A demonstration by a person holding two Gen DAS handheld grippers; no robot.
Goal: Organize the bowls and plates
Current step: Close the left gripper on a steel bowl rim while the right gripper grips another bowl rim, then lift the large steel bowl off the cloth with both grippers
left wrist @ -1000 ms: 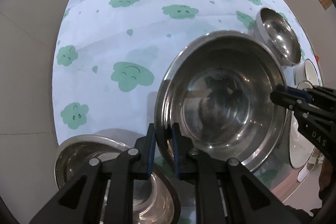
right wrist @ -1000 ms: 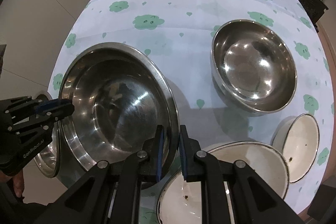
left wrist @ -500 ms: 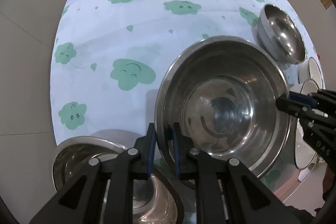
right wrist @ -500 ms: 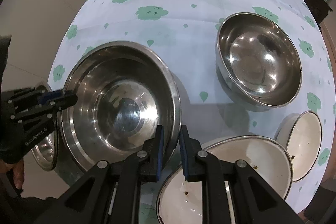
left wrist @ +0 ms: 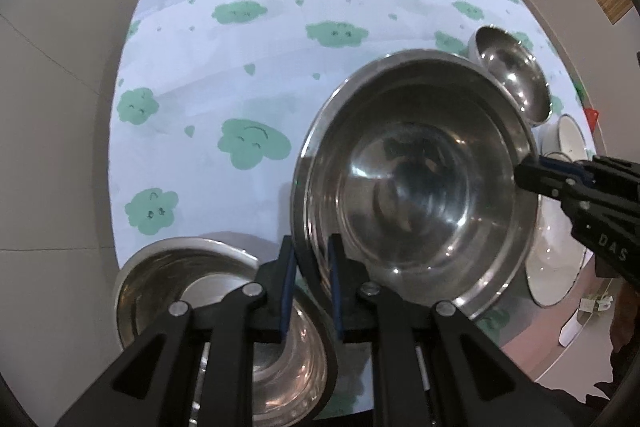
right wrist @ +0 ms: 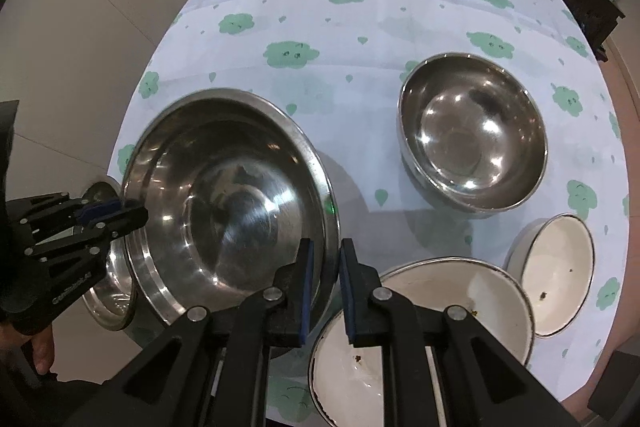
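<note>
- Evidently the step in hand is a two-handed carry: the left gripper [left wrist: 311,283] and the right gripper [right wrist: 325,291] are each clamped on opposite sides of the rim of the large steel bowl [left wrist: 420,183], which is tilted and looks to be clear of the tablecloth [left wrist: 248,75].
- Next it probably needs a level move over a matching bowl (the steel bowl [left wrist: 160,291] under the left gripper is nearest), then both grips loosening together.
- The large bowl is empty, as is the round steel bowl [right wrist: 472,135].
- The wide white bowl [right wrist: 436,299] and small white bowl [right wrist: 556,275] hold only crumbs.
</note>
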